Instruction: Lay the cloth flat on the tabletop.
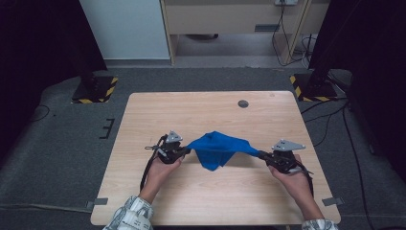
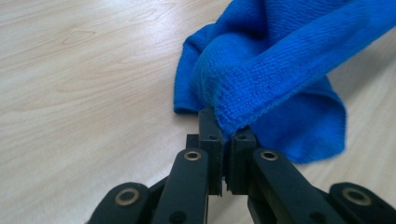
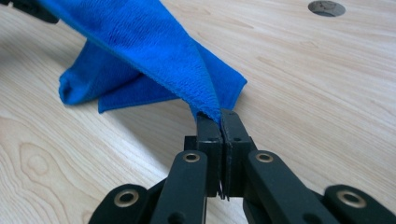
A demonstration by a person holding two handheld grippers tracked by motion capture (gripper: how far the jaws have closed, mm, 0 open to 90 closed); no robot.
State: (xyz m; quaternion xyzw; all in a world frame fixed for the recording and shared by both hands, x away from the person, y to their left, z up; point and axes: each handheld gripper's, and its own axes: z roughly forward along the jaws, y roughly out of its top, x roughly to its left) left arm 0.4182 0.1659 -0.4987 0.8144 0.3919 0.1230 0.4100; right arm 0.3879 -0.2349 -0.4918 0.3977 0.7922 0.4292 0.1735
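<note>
Hanging between both claws, cloth

Black two-jaw left gripper and right gripper, grey three-cornered plates, plaid sleeves.

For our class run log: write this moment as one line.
left gripper: shut on cloth | right gripper: shut on cloth | cloth: stretched between them, middle hanging over the table

One blue cloth hangs over one wooden table. Two grippers clamp it: one left gripper, one right gripper. One round hole sits far right.
</note>
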